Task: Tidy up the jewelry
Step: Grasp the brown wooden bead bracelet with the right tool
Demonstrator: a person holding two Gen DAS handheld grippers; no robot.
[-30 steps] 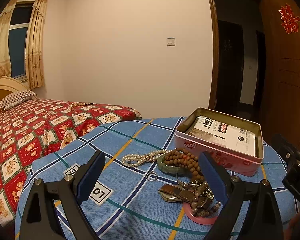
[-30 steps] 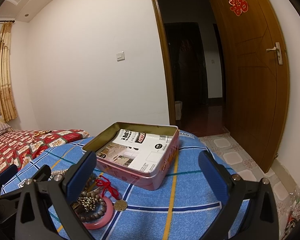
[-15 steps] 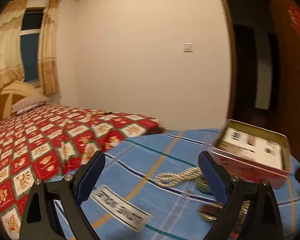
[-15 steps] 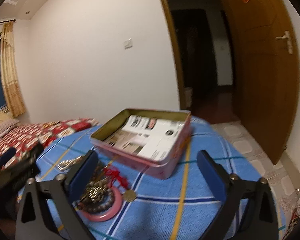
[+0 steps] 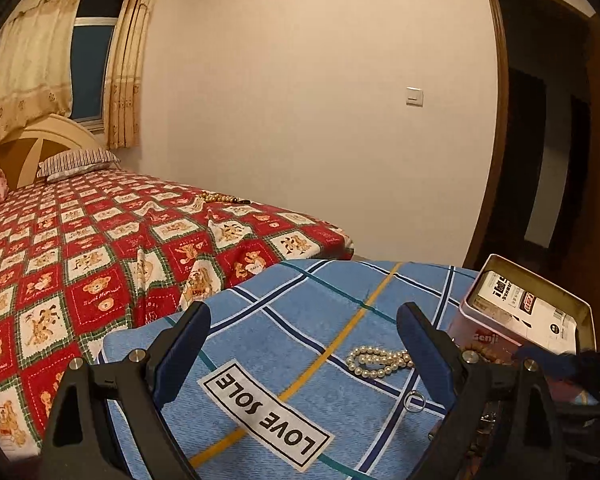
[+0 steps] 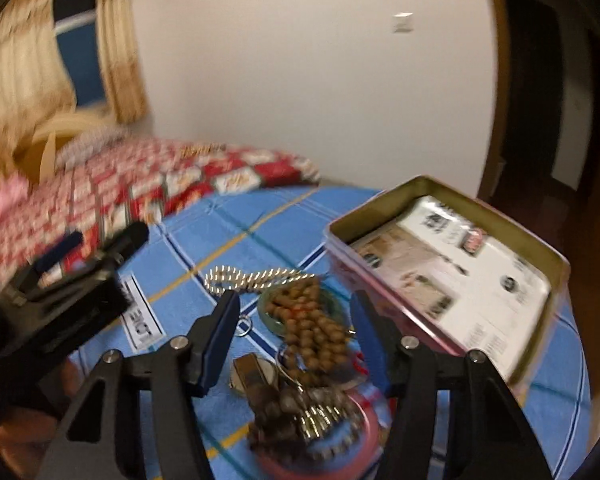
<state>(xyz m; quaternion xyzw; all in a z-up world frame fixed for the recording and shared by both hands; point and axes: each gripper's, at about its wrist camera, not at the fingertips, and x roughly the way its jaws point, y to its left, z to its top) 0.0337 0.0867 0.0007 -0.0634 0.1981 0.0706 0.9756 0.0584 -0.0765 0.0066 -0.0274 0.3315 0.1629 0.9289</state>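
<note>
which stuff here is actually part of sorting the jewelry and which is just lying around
Part of the job:
- pearl strand
- wooden bead strand
- small metal ring
- green bangle
- pink bangle
- open pink tin
- right tongs, closing over the pile

Just lying about:
- bed
- pillow
- light switch
</note>
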